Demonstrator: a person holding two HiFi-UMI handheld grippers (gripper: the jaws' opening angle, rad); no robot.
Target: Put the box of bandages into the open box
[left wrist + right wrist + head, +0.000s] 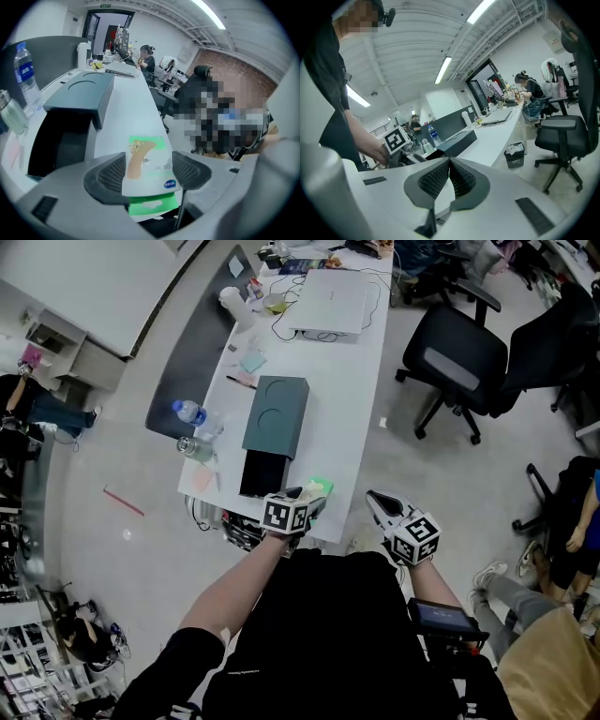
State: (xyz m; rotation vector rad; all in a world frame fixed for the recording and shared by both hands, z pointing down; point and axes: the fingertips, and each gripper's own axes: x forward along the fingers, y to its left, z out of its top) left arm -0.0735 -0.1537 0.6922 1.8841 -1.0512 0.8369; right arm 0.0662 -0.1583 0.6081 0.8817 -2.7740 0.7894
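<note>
The box of bandages [147, 164], white and green with a picture of a plaster, sits between the pads of my left gripper [147, 172], which press on both its sides. In the head view the bandage box [322, 487] is at the near end of the white table [352, 399], just ahead of the left gripper [312, 502]. The open box [262, 472] is black inside and lies just left of it, with its teal lid [277, 415] behind. The open box [61, 145] fills the left of the left gripper view. My right gripper [449, 176] is shut and empty, off the table's right [377, 500].
A water bottle [192, 412] and a glass jar [194, 448] stand at the table's left edge by the open box. A laptop [330, 301] with cables lies at the far end. Black office chairs [459, 362] stand to the right. A dark partition [192, 348] runs along the left.
</note>
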